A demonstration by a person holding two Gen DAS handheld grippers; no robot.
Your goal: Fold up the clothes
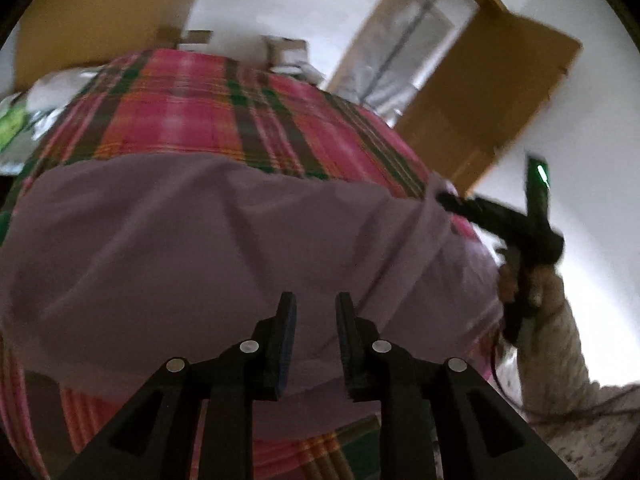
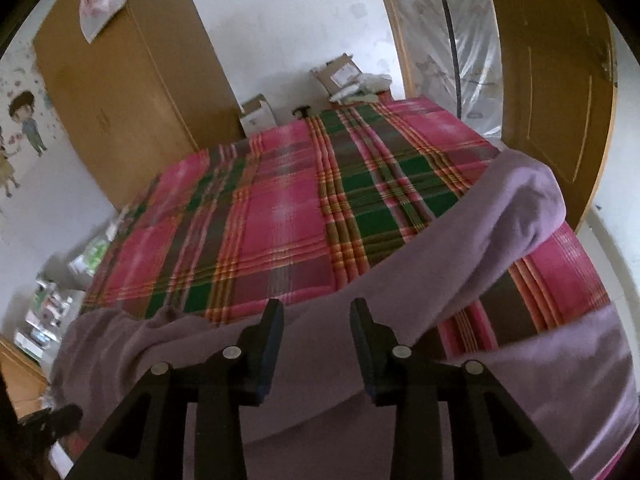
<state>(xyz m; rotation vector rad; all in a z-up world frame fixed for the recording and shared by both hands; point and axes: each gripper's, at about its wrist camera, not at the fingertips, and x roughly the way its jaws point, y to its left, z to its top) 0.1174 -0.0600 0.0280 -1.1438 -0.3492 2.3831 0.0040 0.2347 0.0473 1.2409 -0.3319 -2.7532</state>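
Note:
A lavender garment (image 1: 224, 240) lies spread on a pink and green plaid bed cover (image 1: 180, 108). My left gripper (image 1: 316, 308) hovers over the garment's near part, open, with nothing between its fingers. In the left wrist view my right gripper (image 1: 452, 202), held by a hand (image 1: 532, 280), has its tip at the garment's right corner. In the right wrist view the right gripper (image 2: 316, 312) is open above the garment (image 2: 320, 360) near its far edge. One sleeve (image 2: 516, 200) runs off to the upper right across the plaid cover (image 2: 280, 208).
A wooden wardrobe (image 2: 120, 100) stands at the left and an open wooden door (image 2: 560, 100) at the right. Cardboard boxes (image 2: 340, 74) sit beyond the bed's far edge. Bags and packages (image 2: 52, 300) are piled beside the bed on the left.

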